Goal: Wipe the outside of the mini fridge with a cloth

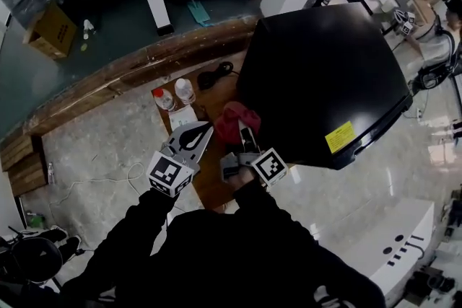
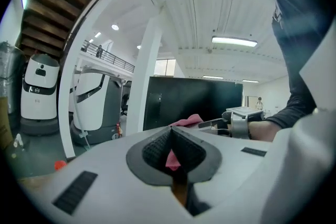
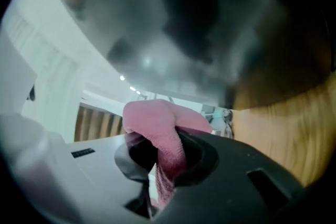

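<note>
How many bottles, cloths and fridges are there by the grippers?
Red-capped bottles: 2
Pink cloth: 1
Black mini fridge: 1
Total: 4

The mini fridge (image 1: pixel 325 76) is smooth, faintly glossy black. The cloth (image 3: pixel 157 131) is pink, soft, finely woven. The left gripper (image 2: pixel 170 136) is matt grey plastic with ribbed dark pads (image 2: pixel 155 149).
</note>
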Demonstrator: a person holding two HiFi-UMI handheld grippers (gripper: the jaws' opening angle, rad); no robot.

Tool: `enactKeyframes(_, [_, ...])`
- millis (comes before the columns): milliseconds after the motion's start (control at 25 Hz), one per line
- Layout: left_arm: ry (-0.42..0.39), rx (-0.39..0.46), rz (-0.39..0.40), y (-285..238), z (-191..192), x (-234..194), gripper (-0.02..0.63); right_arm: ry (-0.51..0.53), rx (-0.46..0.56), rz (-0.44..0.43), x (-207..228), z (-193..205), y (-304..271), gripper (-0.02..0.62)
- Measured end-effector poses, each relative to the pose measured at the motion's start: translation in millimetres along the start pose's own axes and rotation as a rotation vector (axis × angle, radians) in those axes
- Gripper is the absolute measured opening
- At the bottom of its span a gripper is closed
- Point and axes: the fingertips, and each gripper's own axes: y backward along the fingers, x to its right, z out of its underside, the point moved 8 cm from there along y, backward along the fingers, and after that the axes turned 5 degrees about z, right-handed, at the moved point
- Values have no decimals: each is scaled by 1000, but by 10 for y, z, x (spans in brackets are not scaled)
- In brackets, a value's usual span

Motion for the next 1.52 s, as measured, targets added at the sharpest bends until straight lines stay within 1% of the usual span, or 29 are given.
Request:
enactKeyframes(120, [3,43,22,36,-242,193,6,-10,42,-26,-294,-166,319,57])
enactKeyframes(240, [-6,91,78,-13,-485,458,6,-3,108,-54,-494,-400,584,56])
enactKeyframes(280, [-9,110,101,-46,-561,550,6,-21,126,-60,-533,-475,652,56])
enactKeyframes(400, [-27,155,155,-172,-721,782,6,-127,175,-82,-606,-687,831,55])
enactKeyframes(480, [-42,167,178,-238,-761,860,6,-162,213,-97,-645,-793,914,57])
enactKeyframes(560, [-48,169,187,-270,-765,919,6,-174,239,-100,-635,-877,978,55])
enactKeyframes(800, [-50,173,201,-381,-773,1062,6,-212,250,-111,-572,-994,1032,57])
enactKeyframes(880, [-43,167,196,-377,-748,1065,6,-226,254,-121,-527,-977,1011,57])
enactKeyframes(960, [-38,152,192,-374,-715,1061,6,-237,250,-109,-448,-952,977,57])
enactKeyframes(1200, [-37,98,184,-417,-539,1054,6,-247,231,-38,-74,-865,903,57])
enactKeyframes(1280, [-39,72,182,-420,-471,1054,6,-241,224,-3,97,-815,883,57])
enactKeyframes(1360, [-22,51,186,-460,-383,1052,6,-242,221,25,281,-771,855,57])
enactKeyframes(1520, [-8,20,190,-607,-137,1004,6,-247,201,83,680,-667,786,57])
